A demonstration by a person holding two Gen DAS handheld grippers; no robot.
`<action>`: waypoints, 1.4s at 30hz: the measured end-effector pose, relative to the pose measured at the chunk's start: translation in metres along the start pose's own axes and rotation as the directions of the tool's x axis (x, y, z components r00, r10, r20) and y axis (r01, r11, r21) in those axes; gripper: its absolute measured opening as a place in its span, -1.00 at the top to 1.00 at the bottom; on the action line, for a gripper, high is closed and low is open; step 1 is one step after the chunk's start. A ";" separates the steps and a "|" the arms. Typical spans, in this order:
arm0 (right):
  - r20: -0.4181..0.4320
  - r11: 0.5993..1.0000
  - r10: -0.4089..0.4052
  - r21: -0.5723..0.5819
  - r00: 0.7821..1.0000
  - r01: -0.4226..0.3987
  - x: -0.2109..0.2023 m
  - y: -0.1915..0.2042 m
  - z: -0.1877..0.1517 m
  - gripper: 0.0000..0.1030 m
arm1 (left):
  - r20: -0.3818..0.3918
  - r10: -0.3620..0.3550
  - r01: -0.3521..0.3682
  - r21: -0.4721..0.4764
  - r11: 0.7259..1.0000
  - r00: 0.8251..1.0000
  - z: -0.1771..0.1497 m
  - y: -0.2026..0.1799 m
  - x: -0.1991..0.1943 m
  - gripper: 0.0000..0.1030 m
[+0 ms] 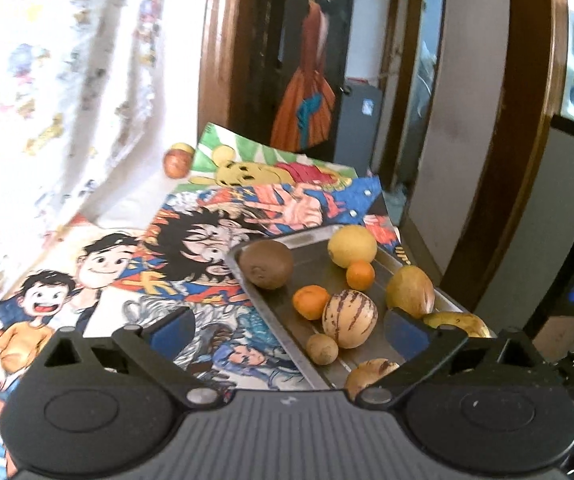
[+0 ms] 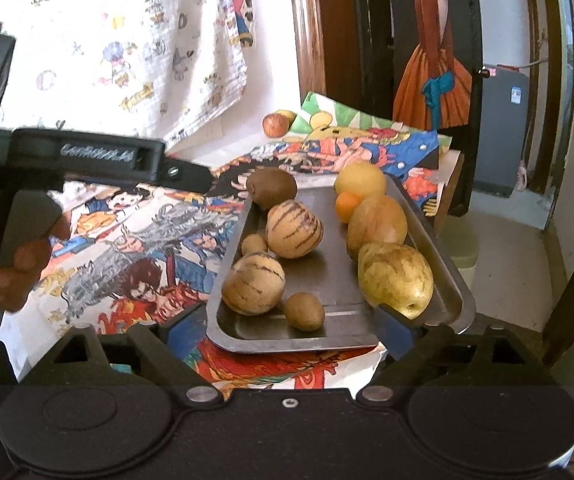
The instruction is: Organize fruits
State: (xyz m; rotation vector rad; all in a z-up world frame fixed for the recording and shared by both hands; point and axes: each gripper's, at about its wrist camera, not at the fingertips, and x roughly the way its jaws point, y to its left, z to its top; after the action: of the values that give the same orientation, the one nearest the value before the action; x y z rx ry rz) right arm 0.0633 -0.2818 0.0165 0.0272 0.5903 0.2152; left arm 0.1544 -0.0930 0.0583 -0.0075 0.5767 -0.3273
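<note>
"genrobot.ai" printed on left gripper (image 2: 191,178) body. metal tray (image 2: 271,342) on cartoon cloth (image 2: 135,264) holds striped melons (image 2: 294,229), kiwi (image 2: 271,188), oranges (image 1: 311,301), pear (image 2: 396,279). apple (image 2: 275,124) far left, off tray. both grippers spread, empty; right gripper (image 2: 287,330) near the tray.

A cartoon-print curtain (image 2: 127,48) hangs left of a brown wooden doorframe (image 2: 311,32), daylight behind.

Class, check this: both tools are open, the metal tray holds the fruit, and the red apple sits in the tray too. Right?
Not quite. The red apple lies outside the metal tray, far back on the table beside the cartoon pictures, as the right wrist view shows. The rest stands.
</note>
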 end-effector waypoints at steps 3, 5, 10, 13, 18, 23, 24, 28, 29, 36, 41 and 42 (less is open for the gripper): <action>0.022 1.000 -0.004 0.002 1.000 0.004 -0.008 0.003 0.001 -0.87 | 0.023 0.015 -0.014 -0.039 0.999 1.000 -0.007 0.003 -0.014 -0.99; 0.040 1.000 -0.008 0.006 0.999 0.008 -0.014 0.005 0.001 -0.92 | 0.039 0.028 -0.026 -0.058 0.998 0.999 -0.012 0.004 -0.023 -0.99; 0.080 1.000 -0.017 0.016 0.997 0.015 -0.028 0.010 0.000 -0.99 | 0.067 0.085 -0.079 -0.086 0.993 0.994 -0.027 0.004 -0.044 -0.99; 0.094 0.999 -0.025 0.029 0.995 0.023 -0.034 0.013 -0.003 -0.99 | 0.076 0.116 -0.108 -0.102 0.989 0.990 -0.039 0.006 -0.058 -0.99; 0.120 0.999 -0.035 0.043 0.992 0.030 -0.044 0.019 -0.010 -0.99 | 0.080 0.154 -0.143 -0.127 0.981 0.985 -0.057 0.011 -0.076 -0.99; 0.143 0.997 -0.049 0.062 0.989 0.041 -0.052 0.022 -0.019 -0.99 | 0.094 0.192 -0.180 -0.129 0.975 0.977 -0.074 0.015 -0.093 -0.99; 0.147 0.997 -0.052 0.064 0.988 0.043 -0.054 0.023 -0.021 -0.99 | 0.094 0.196 -0.183 -0.130 0.975 0.976 -0.077 0.015 -0.095 -0.99; 0.154 0.997 -0.058 0.063 0.986 0.049 -0.058 0.025 -0.028 -0.99 | 0.094 0.206 -0.192 -0.139 0.972 0.974 -0.090 0.018 -0.103 -0.99; 0.154 0.997 -0.059 0.061 0.986 0.050 -0.059 0.026 -0.030 -0.99 | 0.094 0.208 -0.194 -0.140 0.971 0.974 -0.094 0.019 -0.105 -0.99; 0.148 0.997 -0.058 0.061 0.987 0.050 -0.059 0.031 -0.037 -0.99 | 0.080 0.216 -0.203 -0.147 0.968 0.973 -0.108 0.023 -0.111 -0.99; 0.147 0.997 -0.058 0.060 0.987 0.049 -0.060 0.031 -0.038 -0.99 | 0.072 0.219 -0.206 -0.150 0.967 0.973 -0.112 0.025 -0.114 -0.99; 0.146 0.997 -0.057 0.060 0.988 0.049 -0.060 0.032 -0.038 -0.99 | 0.070 0.220 -0.207 -0.150 0.967 0.973 -0.112 0.026 -0.114 -0.99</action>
State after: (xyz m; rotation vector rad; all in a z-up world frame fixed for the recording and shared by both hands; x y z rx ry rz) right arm -0.0120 -0.2648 0.0205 0.0808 0.4488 0.1435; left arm 0.0123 -0.0243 0.0220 -0.0950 0.5089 -0.0751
